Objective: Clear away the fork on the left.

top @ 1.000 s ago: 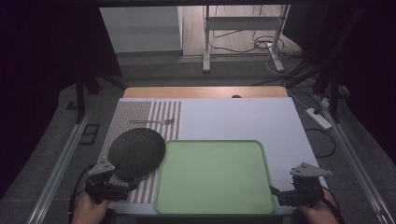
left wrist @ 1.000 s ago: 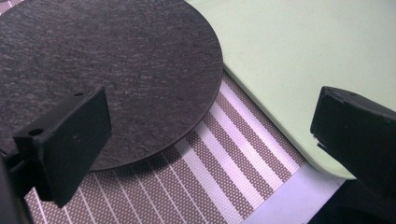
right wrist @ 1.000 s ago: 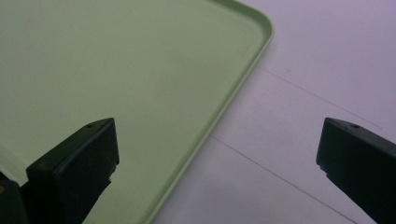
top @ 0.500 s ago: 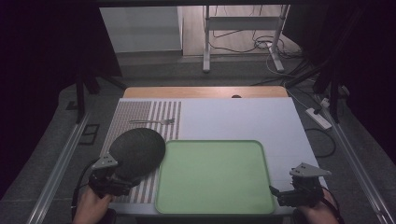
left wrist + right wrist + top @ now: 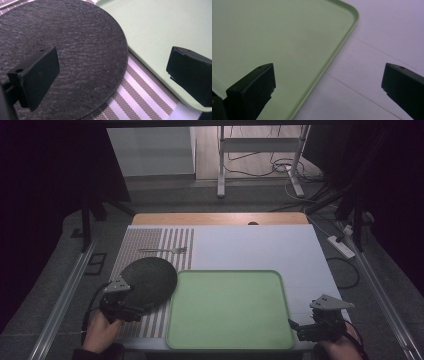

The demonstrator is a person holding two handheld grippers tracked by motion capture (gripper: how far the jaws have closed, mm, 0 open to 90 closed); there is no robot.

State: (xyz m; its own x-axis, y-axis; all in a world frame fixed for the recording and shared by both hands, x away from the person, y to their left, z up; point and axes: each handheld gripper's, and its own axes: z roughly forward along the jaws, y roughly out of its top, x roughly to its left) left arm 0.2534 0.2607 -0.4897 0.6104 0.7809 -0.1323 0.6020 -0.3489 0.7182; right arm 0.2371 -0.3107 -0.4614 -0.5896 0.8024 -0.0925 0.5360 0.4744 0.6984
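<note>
desk w/ white sheet + striped mat at 9 | green tray ctr-front, 6 o'clock | dark slate plate flat on mat, touching tray's 9 edge | fork at 12 of plate | L claw jaws apart astride plate rim | R claw jaws apart over tray's 5 corner

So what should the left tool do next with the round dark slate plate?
Probably ease forward and close on the round dark slate plate: the left tool is open, its jaws straddling the plate's near edge, beside the pale green plastic tray.
</note>
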